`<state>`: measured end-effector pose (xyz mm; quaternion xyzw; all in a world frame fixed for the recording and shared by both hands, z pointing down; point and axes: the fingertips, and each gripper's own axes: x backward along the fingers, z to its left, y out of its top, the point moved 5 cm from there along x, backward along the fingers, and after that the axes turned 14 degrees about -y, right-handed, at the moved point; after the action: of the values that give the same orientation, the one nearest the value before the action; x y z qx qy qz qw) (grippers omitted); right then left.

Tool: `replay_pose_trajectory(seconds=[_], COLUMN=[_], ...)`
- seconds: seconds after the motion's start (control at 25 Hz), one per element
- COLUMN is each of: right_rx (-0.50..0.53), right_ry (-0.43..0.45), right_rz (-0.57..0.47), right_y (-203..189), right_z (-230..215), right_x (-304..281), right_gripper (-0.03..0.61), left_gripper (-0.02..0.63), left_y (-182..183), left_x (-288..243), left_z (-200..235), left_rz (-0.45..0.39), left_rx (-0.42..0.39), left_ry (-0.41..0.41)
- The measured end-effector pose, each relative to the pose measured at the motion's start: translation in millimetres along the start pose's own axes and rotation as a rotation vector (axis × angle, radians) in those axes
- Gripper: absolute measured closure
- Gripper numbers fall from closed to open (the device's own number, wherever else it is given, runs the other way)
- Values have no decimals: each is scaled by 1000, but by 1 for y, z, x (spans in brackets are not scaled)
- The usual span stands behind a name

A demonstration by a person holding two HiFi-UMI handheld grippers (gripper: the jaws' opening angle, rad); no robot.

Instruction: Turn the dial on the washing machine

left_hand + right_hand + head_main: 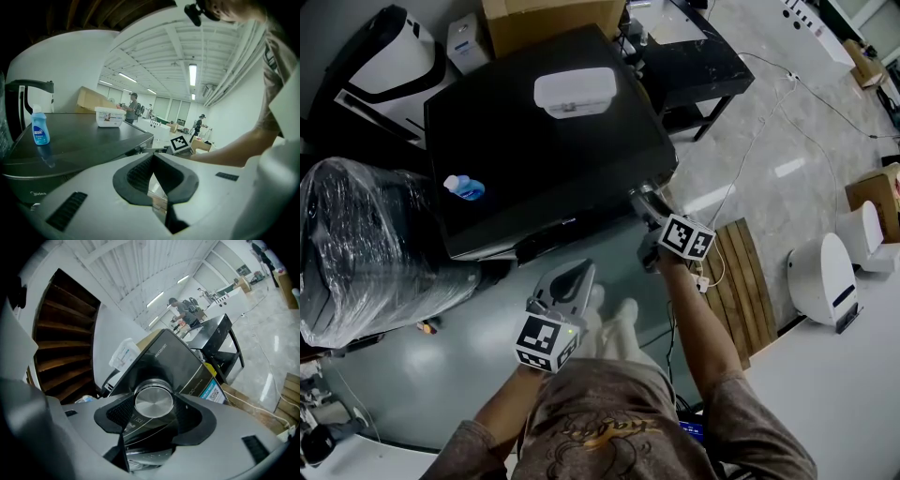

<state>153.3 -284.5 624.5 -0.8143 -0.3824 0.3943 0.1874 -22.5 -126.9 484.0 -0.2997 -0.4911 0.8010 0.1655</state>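
One dial (153,401), at the front right corner of the washing machine (544,159), and the right gripper (645,201) is clamped on it, a pad on each side, set up for a twist. Two grippers in all: the left gripper (154,158) hangs below the front edge, jaws closed on nothing, likely spare. On the lid sit one blue bottle (466,187) and one white box (574,92).

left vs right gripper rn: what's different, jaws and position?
Jaws: the left gripper has its jaws together with nothing between them; the right gripper has its jaws closed on the silver dial.
Position: the left gripper hangs low in front of the person, clear of the washing machine; the right gripper is up at the machine's front panel.
Shared: same two-jaw build, each carrying a marker cube.
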Motion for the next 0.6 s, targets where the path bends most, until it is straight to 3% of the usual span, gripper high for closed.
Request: replay_pose_trajectory(seconds=[0.36,0.6], right_rx=[-210,-295], right_ry=[26,20], right_rz=[-10,-7], right_y=[-3,-4], right_z=[-5,-7], right_x=[-1,0], right_gripper=[319,319], left_gripper=[614,614], left_y=[0,-1], left_x=[0,1], left_z=[1,0], left_rz=[2,5], left_rx=[1,3], left_ry=[-3,0])
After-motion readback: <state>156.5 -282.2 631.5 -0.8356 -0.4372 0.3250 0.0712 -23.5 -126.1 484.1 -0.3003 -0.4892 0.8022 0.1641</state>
